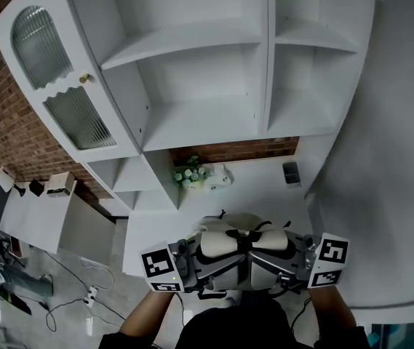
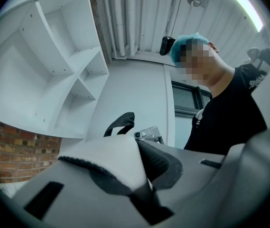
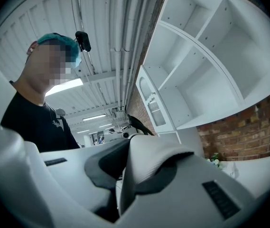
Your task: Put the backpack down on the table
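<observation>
**Firmly gripped on both sides**

Your left gripper (image 1: 192, 259) is closed on a white padded shoulder strap (image 2: 108, 160) with black mesh lining, pinched between its grey jaws. Behind it, a small bunch of white flowers (image 1: 190, 174) sits on the white table (image 1: 257, 184). The cream fabric backpack (image 1: 241, 222) hangs between your two tools at the table's near edge; whether it touches the top cannot be told. Your right gripper (image 1: 287, 257) is clamped on the second white padded strap (image 3: 153, 158).
</observation>
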### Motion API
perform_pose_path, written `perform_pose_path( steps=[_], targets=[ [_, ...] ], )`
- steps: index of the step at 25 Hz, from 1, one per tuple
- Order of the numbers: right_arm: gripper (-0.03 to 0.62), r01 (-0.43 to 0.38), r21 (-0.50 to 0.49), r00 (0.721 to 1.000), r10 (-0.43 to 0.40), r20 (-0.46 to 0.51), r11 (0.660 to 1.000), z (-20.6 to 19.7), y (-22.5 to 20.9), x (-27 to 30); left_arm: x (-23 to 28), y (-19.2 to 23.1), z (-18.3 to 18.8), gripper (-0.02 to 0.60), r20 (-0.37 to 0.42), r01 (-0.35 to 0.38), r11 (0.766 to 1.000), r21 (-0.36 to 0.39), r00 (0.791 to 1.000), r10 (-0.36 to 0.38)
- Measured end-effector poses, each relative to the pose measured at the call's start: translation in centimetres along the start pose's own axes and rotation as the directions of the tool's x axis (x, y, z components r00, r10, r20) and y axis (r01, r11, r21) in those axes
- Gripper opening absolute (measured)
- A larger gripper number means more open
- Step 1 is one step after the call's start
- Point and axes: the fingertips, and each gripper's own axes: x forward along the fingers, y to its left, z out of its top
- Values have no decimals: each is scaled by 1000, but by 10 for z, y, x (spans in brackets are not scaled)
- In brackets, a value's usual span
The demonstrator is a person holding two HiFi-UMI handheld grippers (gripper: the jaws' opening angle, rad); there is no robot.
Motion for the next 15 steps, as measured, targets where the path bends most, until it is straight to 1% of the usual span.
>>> perform_pose_path(
  steps=[11, 15],
  targets=[
    [48, -36, -17, 999, 35, -24, 999, 24, -63, 0, 20, 64, 9, 60, 3, -35, 999, -3, 999, 35],
    [48, -47, -29, 999, 47, -29, 998, 34, -90, 1, 28, 91, 13, 58, 5, -44, 999, 6, 999, 44]
  ],
)
